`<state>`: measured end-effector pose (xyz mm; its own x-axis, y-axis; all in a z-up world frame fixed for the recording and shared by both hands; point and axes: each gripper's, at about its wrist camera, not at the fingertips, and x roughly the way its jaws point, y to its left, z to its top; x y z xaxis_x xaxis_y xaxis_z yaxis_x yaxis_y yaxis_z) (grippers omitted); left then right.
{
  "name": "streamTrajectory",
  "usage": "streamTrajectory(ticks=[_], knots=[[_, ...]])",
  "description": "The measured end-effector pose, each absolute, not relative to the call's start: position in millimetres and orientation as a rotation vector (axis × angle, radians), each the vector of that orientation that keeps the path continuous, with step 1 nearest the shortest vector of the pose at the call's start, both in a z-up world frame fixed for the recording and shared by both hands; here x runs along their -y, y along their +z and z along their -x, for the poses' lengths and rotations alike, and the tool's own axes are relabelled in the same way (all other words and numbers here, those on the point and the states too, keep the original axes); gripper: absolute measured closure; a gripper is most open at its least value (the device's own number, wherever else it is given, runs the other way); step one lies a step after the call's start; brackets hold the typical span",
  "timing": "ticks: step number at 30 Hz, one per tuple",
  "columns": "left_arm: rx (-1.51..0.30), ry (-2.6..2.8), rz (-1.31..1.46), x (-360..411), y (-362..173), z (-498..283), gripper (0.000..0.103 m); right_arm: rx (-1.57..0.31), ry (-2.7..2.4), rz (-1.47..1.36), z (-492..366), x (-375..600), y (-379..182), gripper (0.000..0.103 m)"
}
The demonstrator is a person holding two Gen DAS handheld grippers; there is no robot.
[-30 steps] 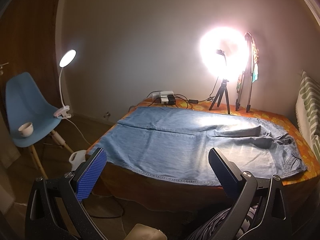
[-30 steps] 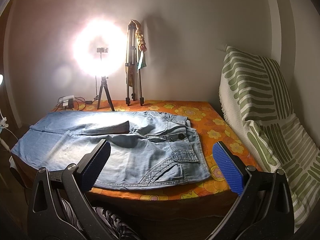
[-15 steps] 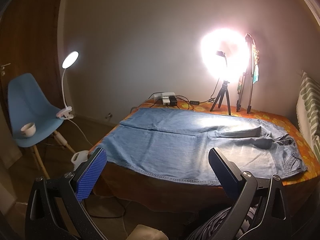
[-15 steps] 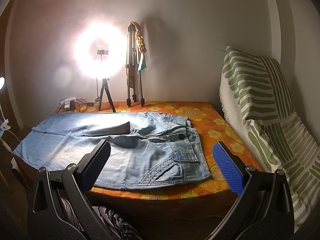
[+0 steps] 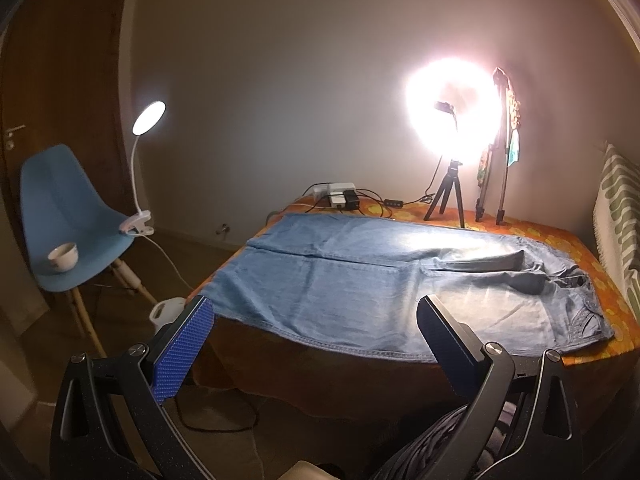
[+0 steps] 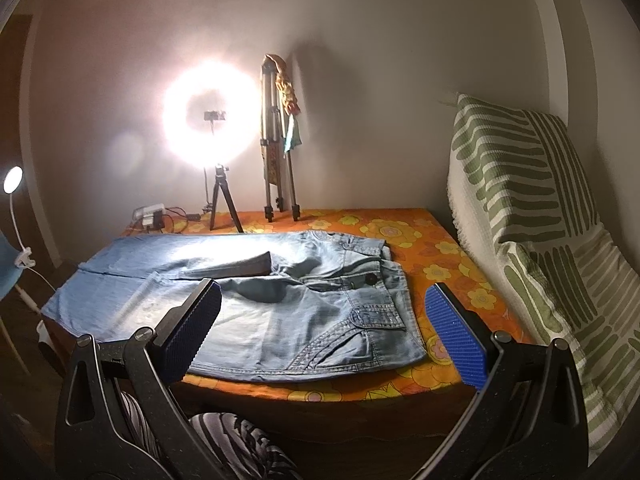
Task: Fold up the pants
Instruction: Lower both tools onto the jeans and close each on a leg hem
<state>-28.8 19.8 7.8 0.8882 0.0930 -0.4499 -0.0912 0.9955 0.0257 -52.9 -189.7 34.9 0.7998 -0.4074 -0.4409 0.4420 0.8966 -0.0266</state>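
Light blue denim pants (image 5: 360, 284) lie spread flat on a table under an orange flowered cloth (image 5: 560, 240), legs to the left and waistband to the right. In the right wrist view the pants (image 6: 280, 300) show their waist, button and pockets nearest me. My left gripper (image 5: 312, 332) hangs open in front of the table's near edge, below the leg hem, touching nothing. The right gripper (image 6: 324, 320) is open too, held before the waist end and clear of the cloth. Both have blue ribbed pads (image 5: 184, 356).
A lit ring light on a small tripod (image 5: 448, 200) and a folded tripod (image 5: 500, 152) stand at the table's back, beside a power strip with cables (image 5: 336, 196). A blue chair (image 5: 68, 216) with a cup and clip lamp stands left. A green striped cushion (image 6: 540, 220) leans right.
Both views have drifted slightly; the left one shifted a little so the chair and lamp sit further right. The pants have not moved and both grippers stay open.
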Motion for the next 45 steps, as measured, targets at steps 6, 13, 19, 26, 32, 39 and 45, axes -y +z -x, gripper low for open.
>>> streamTrajectory(ticks=[6, 13, 19, 26, 32, 39, 45], knots=[[-0.465, 0.116, -0.002, -35.6, 13.6, 31.2, 0.002, -0.433, -0.422, -0.076, 49.8, 194.8, 45.1, 0.0], [-0.483, 0.145, -0.004, -64.4, 20.8, 10.2, 0.008, -0.429, -0.41, -0.089, 33.3, 209.4, 52.5, 0.0], [-0.512, 0.149, -0.007, -85.0, 18.8, -15.3, 0.017, -0.449, -0.369, -0.102, 1.0, 217.9, 56.9, 0.0], [-0.554, 0.142, 0.021, -106.4, 19.4, -63.1, 0.023, -0.472, -0.299, -0.065, -17.1, 217.4, 65.5, 0.0], [-0.58, 0.145, 0.022, -113.7, 22.6, -118.5, 0.024, -0.463, -0.243, -0.015, -85.2, 219.4, 72.2, 0.0], [-0.618, 0.099, -0.033, -88.5, 17.8, -196.7, 0.026, -0.498, -0.124, -0.047, -177.2, 236.0, 60.5, 0.0], [-0.655, 0.023, -0.06, -47.7, 0.0, -269.0, 0.03, -0.617, -0.051, -0.015, -258.8, 253.7, 19.5, 0.0]])
